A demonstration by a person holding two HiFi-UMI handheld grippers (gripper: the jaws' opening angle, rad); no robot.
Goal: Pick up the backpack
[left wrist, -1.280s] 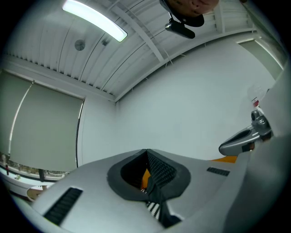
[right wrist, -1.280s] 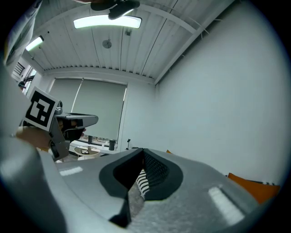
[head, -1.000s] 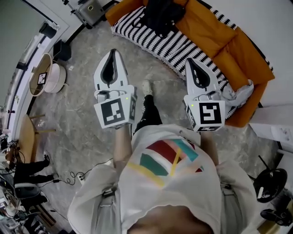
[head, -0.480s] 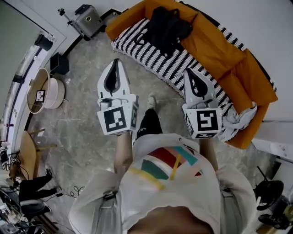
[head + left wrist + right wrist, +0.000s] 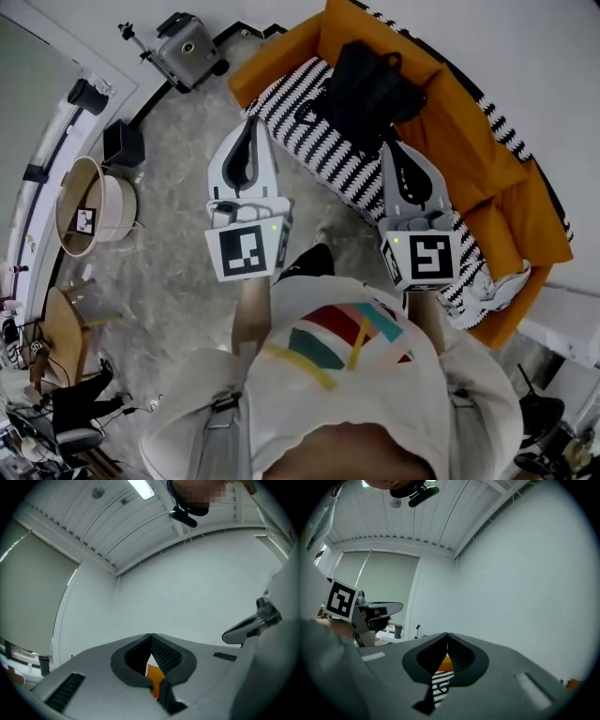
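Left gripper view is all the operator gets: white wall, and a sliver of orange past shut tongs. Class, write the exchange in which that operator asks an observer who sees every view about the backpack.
Operator: Where is the backpack?
Observer: The head view shows the black backpack lying on the striped cover of an orange sofa.
Operator: Is the right gripper holding it?
Observer: No. The right gripper has its tongs shut on nothing.
Operator: Which gripper is nearer to it?
Observer: In the head view, the right one; the left gripper points toward the cover's left end.
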